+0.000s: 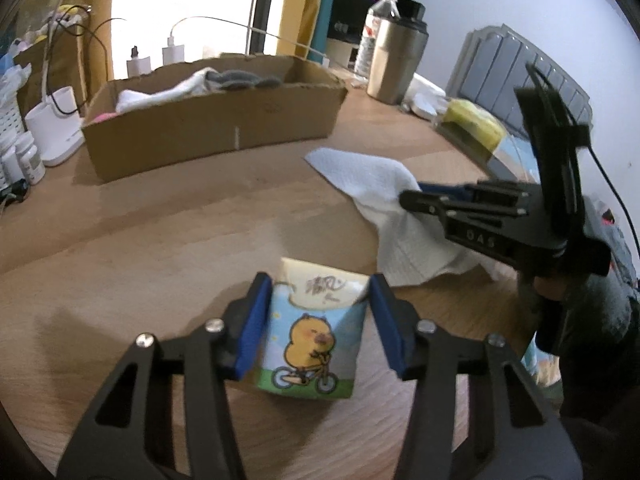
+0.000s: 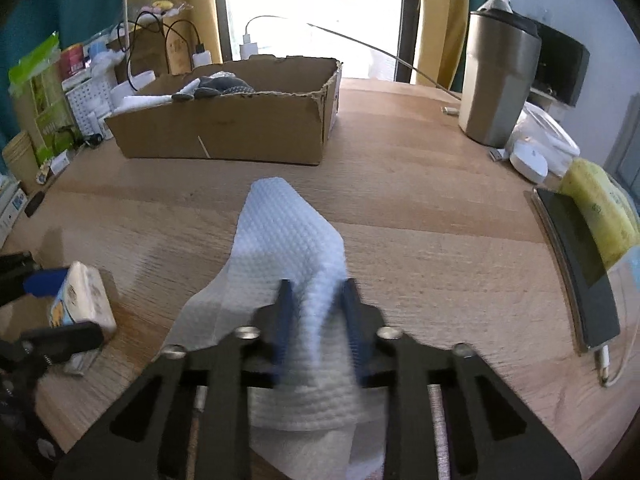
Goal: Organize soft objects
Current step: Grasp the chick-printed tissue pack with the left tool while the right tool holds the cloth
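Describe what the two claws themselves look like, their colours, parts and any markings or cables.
Both are matte black linkage frames with triangular cut-outs and silver pivot screws. The left claw and the right claw each end in flat blue pads. In the left wrist view, the right claw's body bears pale lettering that looks like "OAS", with a black upright mount and a thin black cable trailing behind it.

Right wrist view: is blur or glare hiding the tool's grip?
Right wrist view: right tool pads smeared by motion blur on the white cloth; window blown out. Left wrist view: sharper, left tool around the tissue pack; bent by fisheye.
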Motion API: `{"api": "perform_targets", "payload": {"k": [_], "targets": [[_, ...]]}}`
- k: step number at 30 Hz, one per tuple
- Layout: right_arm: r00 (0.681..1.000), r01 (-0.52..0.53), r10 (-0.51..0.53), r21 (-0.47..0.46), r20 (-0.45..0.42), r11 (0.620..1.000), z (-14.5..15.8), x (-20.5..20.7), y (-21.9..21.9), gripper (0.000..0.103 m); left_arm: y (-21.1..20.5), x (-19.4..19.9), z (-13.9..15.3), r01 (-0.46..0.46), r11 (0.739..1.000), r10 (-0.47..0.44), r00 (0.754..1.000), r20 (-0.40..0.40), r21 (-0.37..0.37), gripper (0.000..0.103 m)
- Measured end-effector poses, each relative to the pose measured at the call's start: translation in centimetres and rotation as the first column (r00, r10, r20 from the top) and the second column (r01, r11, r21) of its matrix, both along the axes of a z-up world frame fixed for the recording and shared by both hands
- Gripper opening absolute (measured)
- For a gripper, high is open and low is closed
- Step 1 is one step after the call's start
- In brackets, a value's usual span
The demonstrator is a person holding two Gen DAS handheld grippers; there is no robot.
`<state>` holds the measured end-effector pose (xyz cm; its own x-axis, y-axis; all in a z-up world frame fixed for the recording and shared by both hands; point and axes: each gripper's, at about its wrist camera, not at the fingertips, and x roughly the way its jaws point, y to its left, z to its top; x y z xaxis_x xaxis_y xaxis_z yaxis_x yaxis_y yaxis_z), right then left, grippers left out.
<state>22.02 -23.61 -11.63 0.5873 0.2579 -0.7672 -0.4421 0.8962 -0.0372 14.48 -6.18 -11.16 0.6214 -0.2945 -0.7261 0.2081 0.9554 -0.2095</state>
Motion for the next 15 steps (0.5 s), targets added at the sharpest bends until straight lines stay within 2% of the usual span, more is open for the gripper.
{"api": "perform_targets", "payload": {"k": [2, 6, 15], "targets": [[1.0, 0.0, 0.0, 0.012, -0.006, 1.0, 0.0, 0.0, 0.1, 0.007, 0.6, 0.0, 0.5, -0.007, 1.0, 0.008, 1.0, 0.015, -0.008, 0.051], [1.0, -0.02, 0.021, 0.044, 0.0, 0.999, 0.6, -0.3, 0.8, 0.007, 2.0, 0.0, 1.5, -0.028, 0.999, 0.03, 0.998, 0.047, -0.03, 0.051], [0.995, -0.075, 0.067, 0.099, 0.078, 0.992, 4.5, -0.3, 2.3, 0.007, 4.7, 0.7, 3.2, -0.092, 0.995, 0.097, 0.99, 0.1, -0.048, 0.051]]}}
